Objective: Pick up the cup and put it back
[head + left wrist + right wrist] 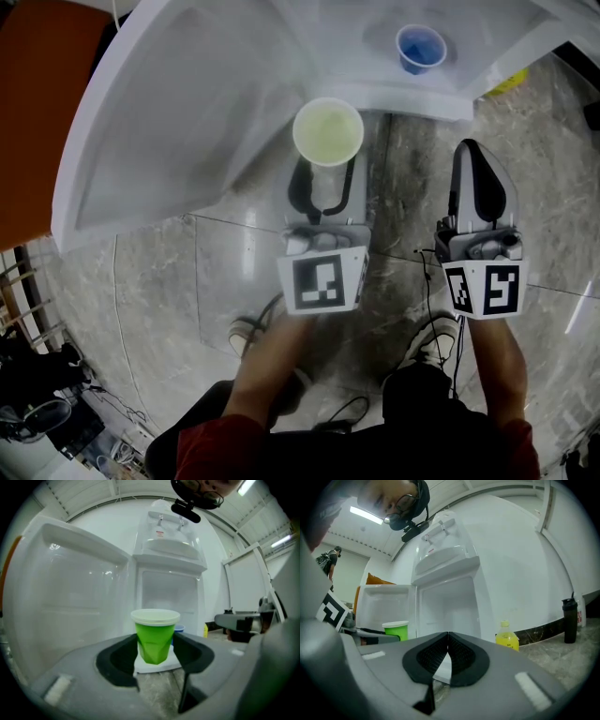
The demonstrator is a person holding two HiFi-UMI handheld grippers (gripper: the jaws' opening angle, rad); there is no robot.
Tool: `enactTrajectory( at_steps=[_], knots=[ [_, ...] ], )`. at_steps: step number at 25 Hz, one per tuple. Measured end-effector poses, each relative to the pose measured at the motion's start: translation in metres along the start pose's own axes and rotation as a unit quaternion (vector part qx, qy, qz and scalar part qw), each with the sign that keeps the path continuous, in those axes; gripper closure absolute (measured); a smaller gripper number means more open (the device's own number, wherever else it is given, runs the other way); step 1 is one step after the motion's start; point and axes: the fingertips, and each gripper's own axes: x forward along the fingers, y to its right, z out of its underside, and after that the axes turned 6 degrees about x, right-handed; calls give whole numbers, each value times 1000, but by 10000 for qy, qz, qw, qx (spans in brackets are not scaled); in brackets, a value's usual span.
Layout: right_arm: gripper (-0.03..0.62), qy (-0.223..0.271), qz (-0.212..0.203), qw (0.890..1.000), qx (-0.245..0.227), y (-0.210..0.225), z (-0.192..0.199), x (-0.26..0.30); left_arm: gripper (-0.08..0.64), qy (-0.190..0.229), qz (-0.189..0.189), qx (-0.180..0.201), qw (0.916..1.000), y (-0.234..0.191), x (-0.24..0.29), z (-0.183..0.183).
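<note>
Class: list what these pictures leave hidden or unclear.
Blue cup: left gripper view, mostly hidden behind green cup.
Yellow bottle label: right gripper view, too small to read.
Green cup's contents: head view, unclear.
Fridge: head view, cut off by top edge.

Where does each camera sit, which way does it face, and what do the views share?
Head view: on the person's head, looking steeply down at the open fridge and floor; forearms, left gripper and right gripper show.
Left gripper view: on the left gripper, facing the fridge; its jaws clamp the green cup.
Right gripper view: on the right gripper, facing fridge and yellow bottle; its jaws shut, empty.
Shared: all three show fridge and green cup.
</note>
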Motion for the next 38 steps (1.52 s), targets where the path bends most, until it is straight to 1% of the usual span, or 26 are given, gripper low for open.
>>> enactTrajectory(
  at_steps=[6, 11, 16, 19, 30, 38],
  knots=[
    [591, -26, -17, 10000, -47, -3, 3, -1, 325, -97, -68, 88, 9999, 6, -19, 16],
    [592, -63, -8, 10000, -46, -4, 7, -2, 325, -299, -51, 20, 9995, 10, -31, 37],
    [591, -115, -9, 9999, -51, -5, 11, -3, 325, -401, -38, 105, 9991, 13, -40, 56],
    [591, -129, -19, 9999, -48, -5, 12, -3, 325, -432, -33, 82, 9990, 15, -42, 64],
    [591, -155, 6, 9999, -73, -3, 15, -5, 325, -483, -3, 104, 9988, 20, -42, 72],
    [592, -185, 18, 9997, -160, 0, 17, -7, 325, -446, 26, 124, 9989, 23, -35, 67]
  ],
)
